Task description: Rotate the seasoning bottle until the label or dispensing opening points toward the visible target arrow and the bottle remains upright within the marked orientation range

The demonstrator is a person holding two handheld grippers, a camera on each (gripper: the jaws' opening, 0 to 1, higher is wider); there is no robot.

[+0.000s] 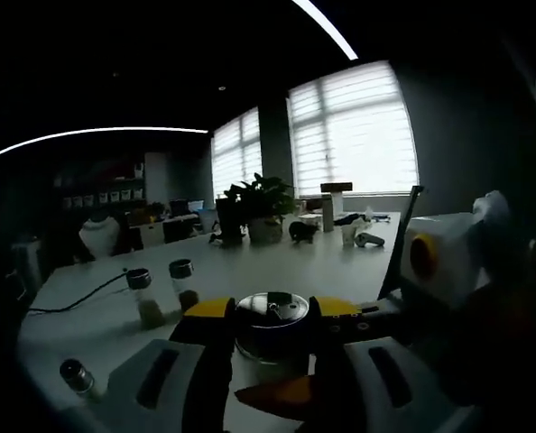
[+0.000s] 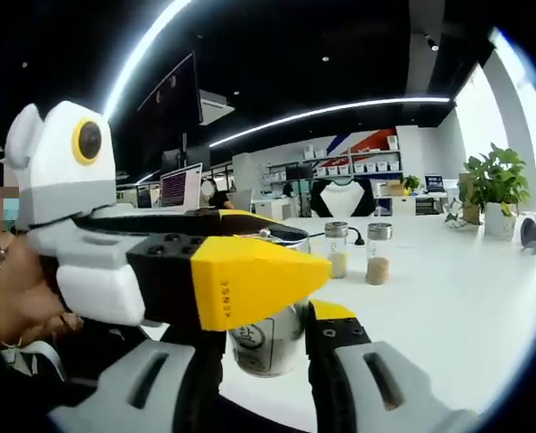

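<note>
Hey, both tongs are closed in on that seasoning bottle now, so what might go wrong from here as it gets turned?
1. Both tongs crowd the silver-lidded glass seasoning bottle: the left tongs grip it while the right tongs close in, so a twist could make them collide and tip it.
2. Two small metal-capped spice jars stand close behind and might get knocked.
3. No target arrow is visible, so the turn may overshoot.

The seasoning bottle (image 2: 266,338) is silvery with dark print on a pale label; the left gripper (image 2: 250,281) has yellow tips on black jaws (white body), and the table (image 2: 466,307) is white
</note>
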